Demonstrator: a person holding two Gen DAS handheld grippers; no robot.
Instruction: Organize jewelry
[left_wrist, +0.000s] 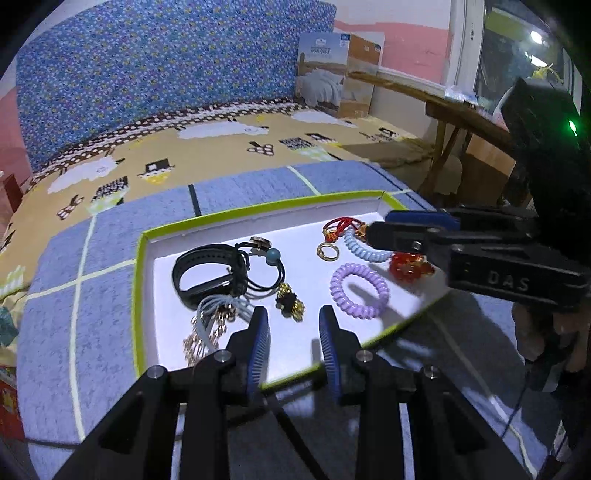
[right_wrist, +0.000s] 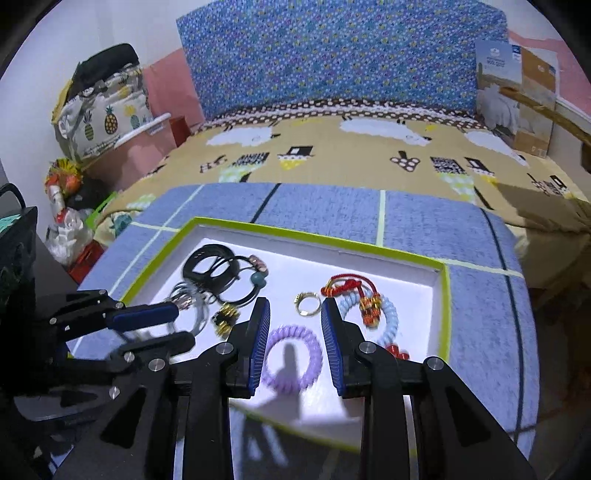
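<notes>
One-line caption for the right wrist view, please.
Open right gripper hovers over a purple spiral hair tie in a green-rimmed tray of jewelry; open left gripper alongside.

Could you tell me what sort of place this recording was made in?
Most likely a bedroom at home: the tray of jewelry sits on a blue mat over a bed with a sheep-print sheet, beside a bedding box and a stuffed pineapple-print bag.

A bed (right_wrist: 332, 147) covered in a sheep-print sheet is carrying a blue grid-lined mat (right_wrist: 325, 206), on which a green-rimmed white tray (right_wrist: 445, 306) is lying, with a cardboard box (right_wrist: 517, 92) standing at its far corner.
</notes>
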